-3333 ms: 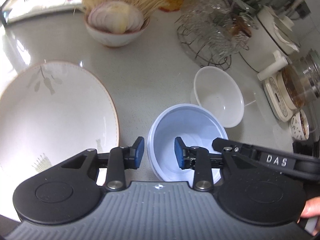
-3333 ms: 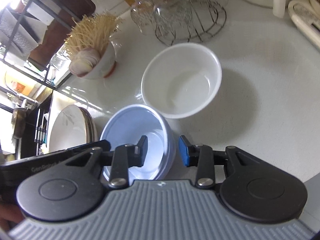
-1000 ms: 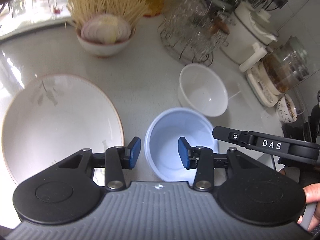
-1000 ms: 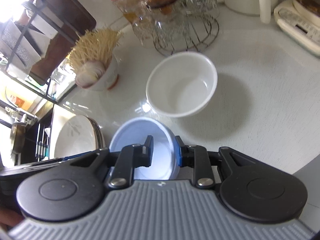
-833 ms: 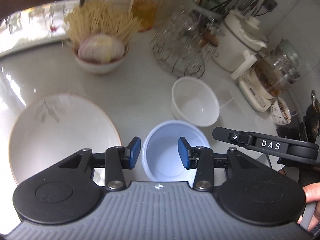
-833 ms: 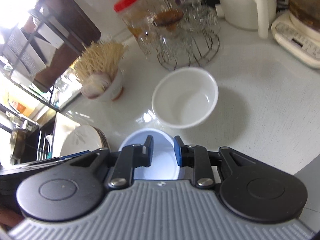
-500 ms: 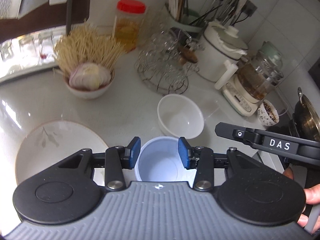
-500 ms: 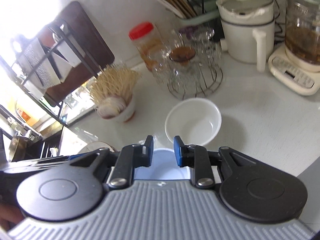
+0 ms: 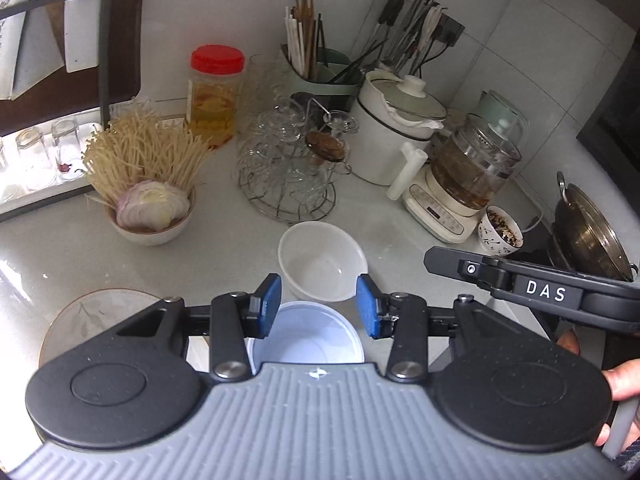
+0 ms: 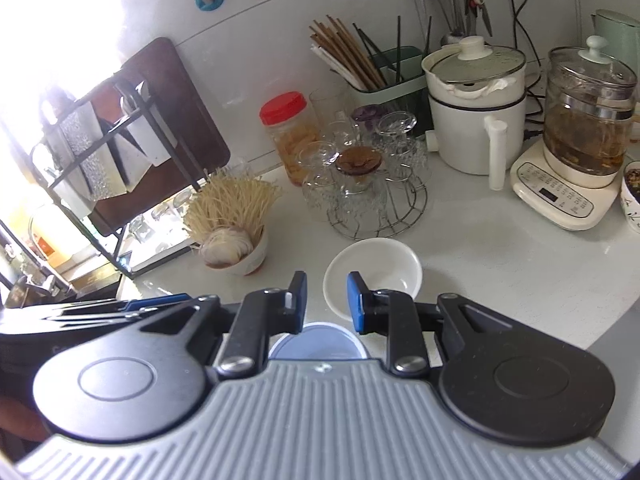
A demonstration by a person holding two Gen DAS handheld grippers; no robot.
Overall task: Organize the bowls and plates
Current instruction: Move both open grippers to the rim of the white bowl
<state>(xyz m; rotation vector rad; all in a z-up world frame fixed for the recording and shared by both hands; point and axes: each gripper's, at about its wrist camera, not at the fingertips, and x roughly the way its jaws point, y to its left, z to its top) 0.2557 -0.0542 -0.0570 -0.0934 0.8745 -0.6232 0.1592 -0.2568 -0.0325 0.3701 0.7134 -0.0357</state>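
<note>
Both grippers above the surface, nothing held.
Left wrist: left gripper [image 9: 318, 305] open, empty; blue bowl [image 9: 306, 335] below it, white bowl [image 9: 322, 265] just beyond, plate [image 9: 94, 317] to the left on the surface [image 9: 224, 248].
Right wrist: right gripper [image 10: 326, 301] narrowly open, empty; blue bowl [image 10: 316, 340] beneath, white bowl [image 10: 380, 268] ahead.

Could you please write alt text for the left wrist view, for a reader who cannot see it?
The left gripper hangs open and empty above a pale blue bowl on a grey kitchen counter, with an empty white bowl just beyond and a leaf-patterned plate to the left. Behind stand a bowl of sliced onion and noodles, a glass rack and kettles.
</note>
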